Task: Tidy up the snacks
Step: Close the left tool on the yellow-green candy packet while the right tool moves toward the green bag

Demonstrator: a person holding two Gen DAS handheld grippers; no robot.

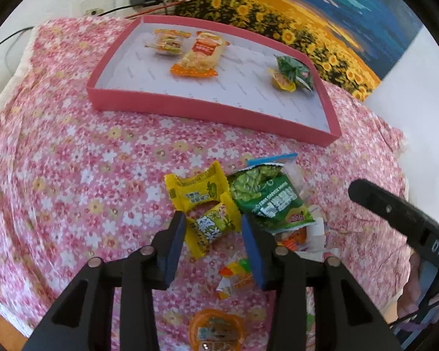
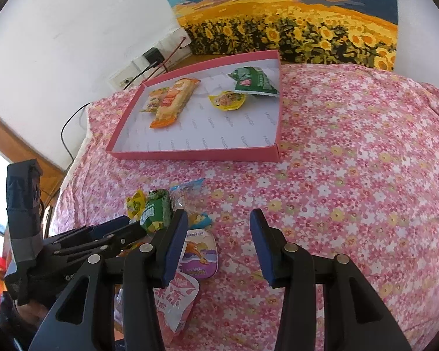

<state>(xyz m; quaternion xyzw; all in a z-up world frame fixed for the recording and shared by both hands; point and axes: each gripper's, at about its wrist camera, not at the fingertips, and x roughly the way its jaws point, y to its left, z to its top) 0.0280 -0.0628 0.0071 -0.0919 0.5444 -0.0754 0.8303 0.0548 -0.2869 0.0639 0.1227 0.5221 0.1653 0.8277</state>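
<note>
Fingers: left gripper (image 1: 213, 228) half open around yellow pack (image 1: 212, 229), grip unclear; right gripper (image 2: 219, 228) wide, empty. Tray (image 1: 207, 111), upper frame, holds four; pile (image 1: 248, 204) left.

"DAS" — on right gripper (image 1: 406, 219)
</note>
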